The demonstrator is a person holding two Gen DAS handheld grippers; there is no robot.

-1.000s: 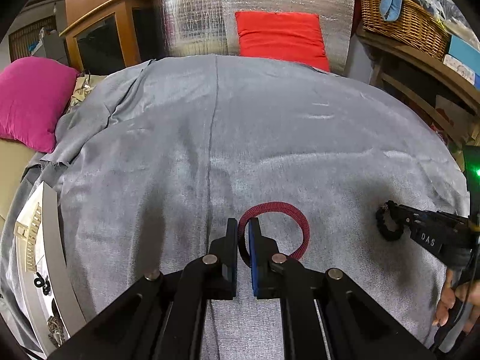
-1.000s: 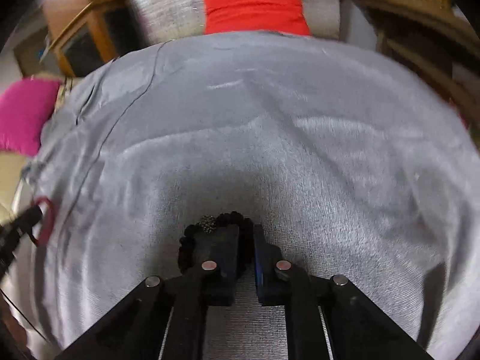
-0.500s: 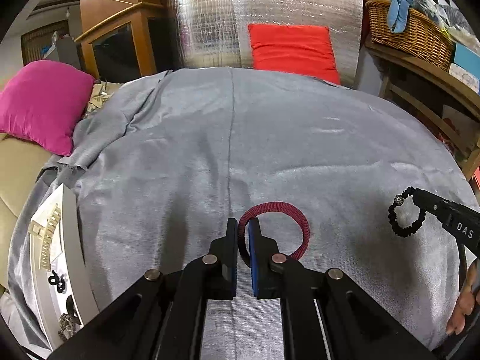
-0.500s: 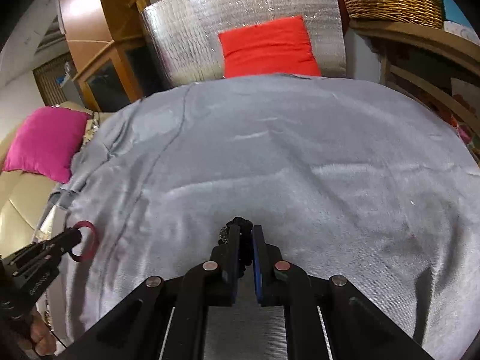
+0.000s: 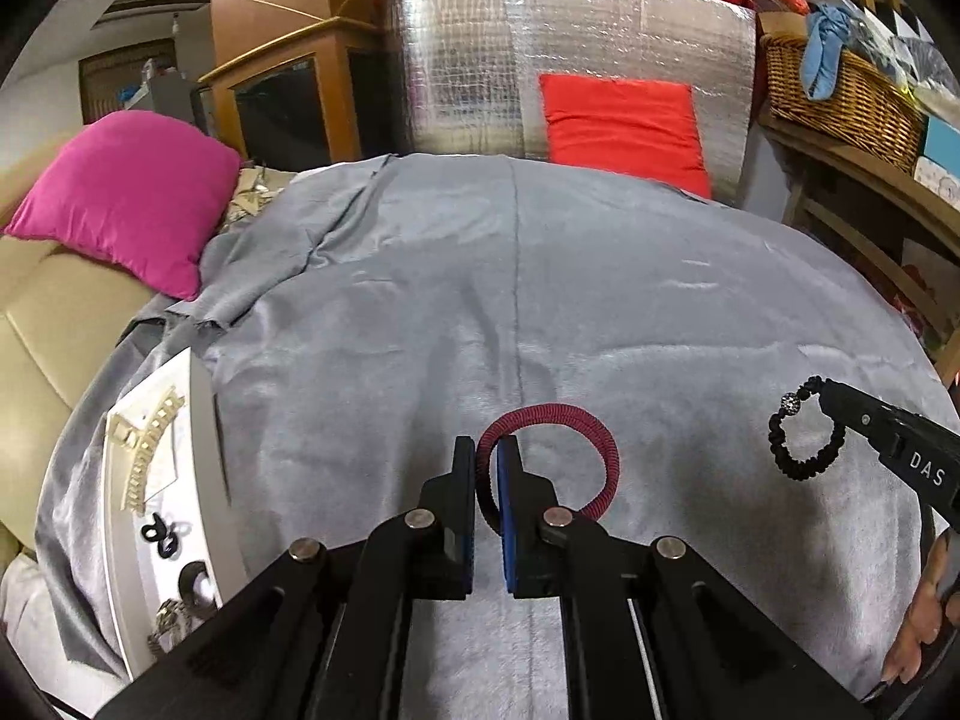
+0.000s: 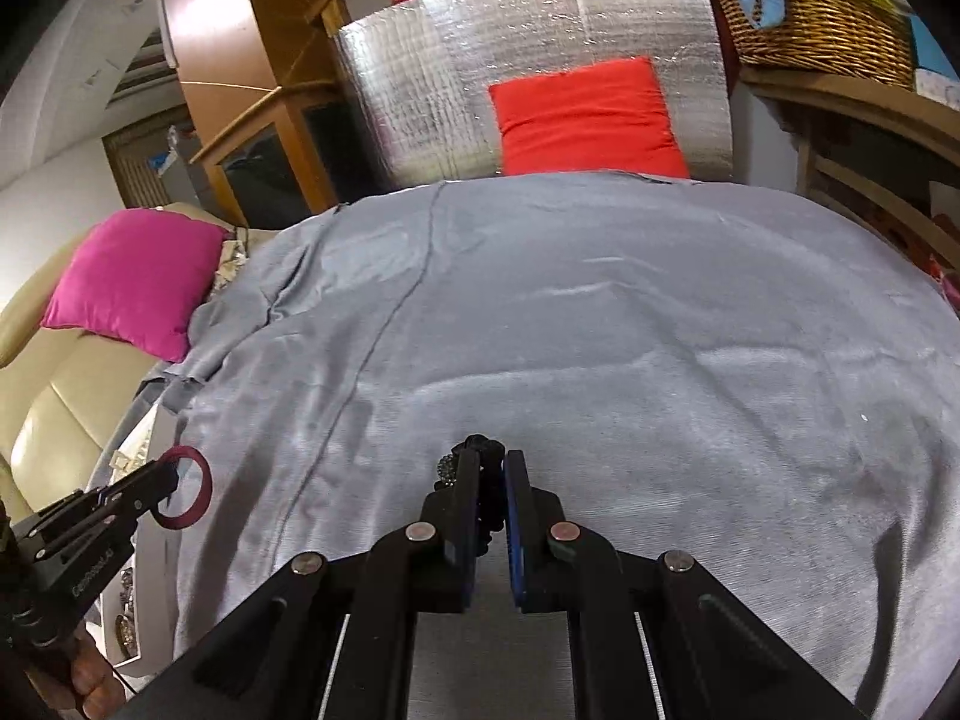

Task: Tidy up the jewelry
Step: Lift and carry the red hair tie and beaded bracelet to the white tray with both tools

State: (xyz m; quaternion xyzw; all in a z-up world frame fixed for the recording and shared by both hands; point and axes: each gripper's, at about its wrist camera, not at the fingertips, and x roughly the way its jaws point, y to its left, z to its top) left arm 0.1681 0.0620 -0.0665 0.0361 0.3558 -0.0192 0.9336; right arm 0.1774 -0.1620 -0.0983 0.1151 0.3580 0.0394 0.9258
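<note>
My left gripper (image 5: pixel 485 450) is shut on a dark red woven bracelet (image 5: pixel 585 420), which hangs as a ring to the right of the fingers above the grey cloth (image 5: pixel 540 276). The right wrist view shows that red bracelet (image 6: pixel 191 487) at the far left with the left gripper (image 6: pixel 171 477). My right gripper (image 6: pixel 491 465) is shut on a black beaded bracelet (image 6: pixel 480 447) bearing a sparkly bead. In the left wrist view the black bracelet (image 5: pixel 801 450) dangles from the right gripper (image 5: pixel 831 390) at the right edge, clear of the cloth.
A white tray (image 5: pixel 201 420) at the left edge holds a cream strap piece (image 5: pixel 150 450), black rings and a metal chain. A pink cushion (image 5: pixel 129 192), a red cushion (image 5: pixel 624 126), a silver foil panel and a wicker basket (image 5: pixel 840 102) border the cloth. A hand (image 5: pixel 921 618) shows at lower right.
Both grippers have risen and pulled back from the cloth, carrying their bracelets. The white tray now shows more fully at the left.
</note>
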